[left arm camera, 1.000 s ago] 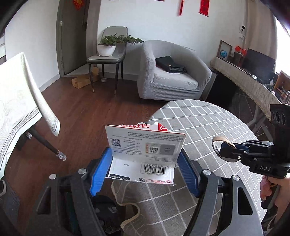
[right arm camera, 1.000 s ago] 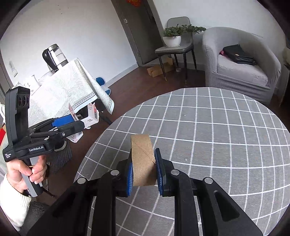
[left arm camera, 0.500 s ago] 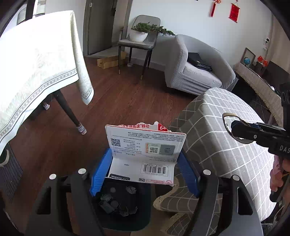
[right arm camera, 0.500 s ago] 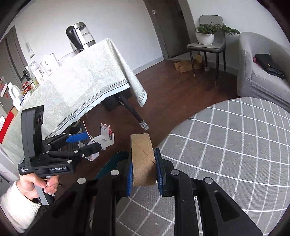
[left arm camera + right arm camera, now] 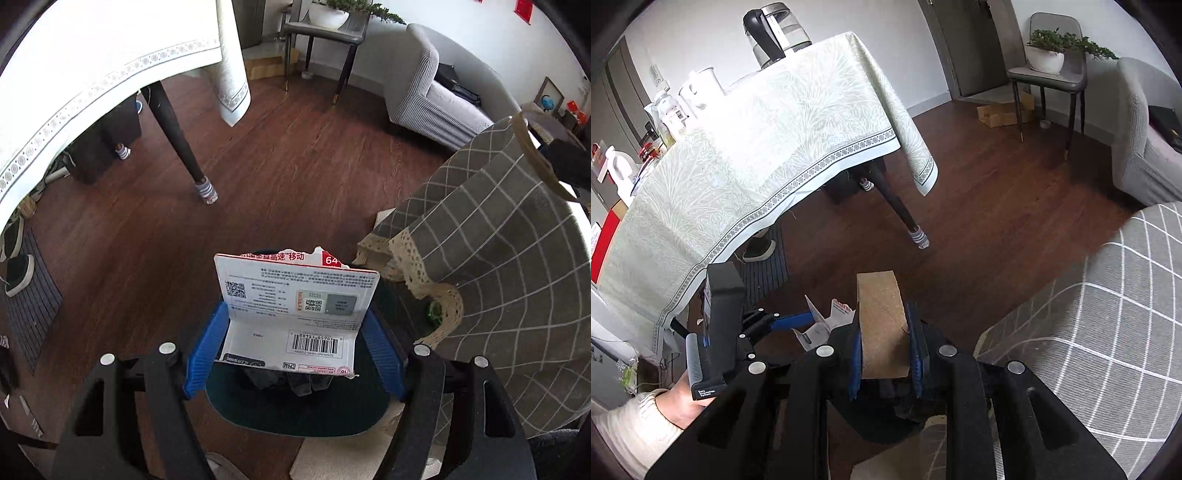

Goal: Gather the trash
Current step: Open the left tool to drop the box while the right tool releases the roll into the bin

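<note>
Both hands have swung away from the round checked table (image 5: pixel 517 258) and dropped toward the floor since a second ago, so the dark bin (image 5: pixel 295 410) that was barely in sight now sits directly under the left gripper (image 5: pixel 293 332). That gripper is clamped on a torn white card package (image 5: pixel 295 299), its blue pads pressing the two short sides while the card stands upright between them, long axis running across the jaws and barcode end nearest the camera. The bin mouth lies straight below the card, with some dark scraps already inside, so I judge a simple release would drop it in. The right gripper (image 5: pixel 886 343) is clenched on a brown cardboard tape roll (image 5: pixel 882 325), held by its flat faces with the roll standing on edge and reaching forward past the fingertips. From the right wrist view the bin (image 5: pixel 886 421) seems to sit under and slightly behind those fingers, though the gripper body hides most of it. The left gripper (image 5: pixel 783 321) looks the better lined up of the two, with the right just beside it over the same rim
</note>
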Tool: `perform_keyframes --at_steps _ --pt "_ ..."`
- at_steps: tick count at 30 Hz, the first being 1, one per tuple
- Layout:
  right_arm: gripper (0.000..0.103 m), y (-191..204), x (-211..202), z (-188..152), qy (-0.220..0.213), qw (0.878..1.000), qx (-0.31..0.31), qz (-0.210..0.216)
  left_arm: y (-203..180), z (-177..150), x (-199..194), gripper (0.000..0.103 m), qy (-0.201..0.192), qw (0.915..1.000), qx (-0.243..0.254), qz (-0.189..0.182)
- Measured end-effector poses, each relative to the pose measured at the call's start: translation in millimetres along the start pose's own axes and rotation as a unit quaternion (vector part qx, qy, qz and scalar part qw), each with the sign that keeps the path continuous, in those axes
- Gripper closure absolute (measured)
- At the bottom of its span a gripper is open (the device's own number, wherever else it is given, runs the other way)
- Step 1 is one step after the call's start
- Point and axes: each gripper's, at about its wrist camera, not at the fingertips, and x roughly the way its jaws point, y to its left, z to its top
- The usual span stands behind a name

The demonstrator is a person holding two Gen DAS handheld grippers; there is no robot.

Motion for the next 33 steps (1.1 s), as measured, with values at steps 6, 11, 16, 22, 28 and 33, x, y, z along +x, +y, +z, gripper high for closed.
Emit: perform_keyframes --at_steps 6,11,16,22,28,33 --pt "0.082 19.9 31.7 0.3 0.026 0.999 -0.018 -0.009 16.1 -10.1 16.9 0.028 0.036 0.9992 0.005 0.016" --pt "0.082 32.7 53.4 -2.6 0.047 0.998 -0.034 -0.014 20.0 -20.6 27.4 0.027 0.070 0.9974 0.013 0.010" --pt "0.082 41.1 67.4 -4.7 0.061 0.997 -0.047 -0.020 26.3 -31.7 36.5 0.025 0.099 0.9947 0.021 0.013" --pt "0.082 44.5 84.3 -6.0 0.075 0.996 -0.048 -0.023 31.1 -39.4 37.9 0.019 0.106 0.9940 0.027 0.013" --pt "0.082 44.8 103.9 -9.1 0.094 0.994 -0.050 -0.029 37.3 -37.5 22.8 0.019 0.081 0.9965 0.019 0.009" --pt "0.082 44.9 122.4 -14.1 0.111 0.992 -0.050 -0.036 38.3 -29.0 -0.5 0.023 0.040 0.9990 0.019 0.009"
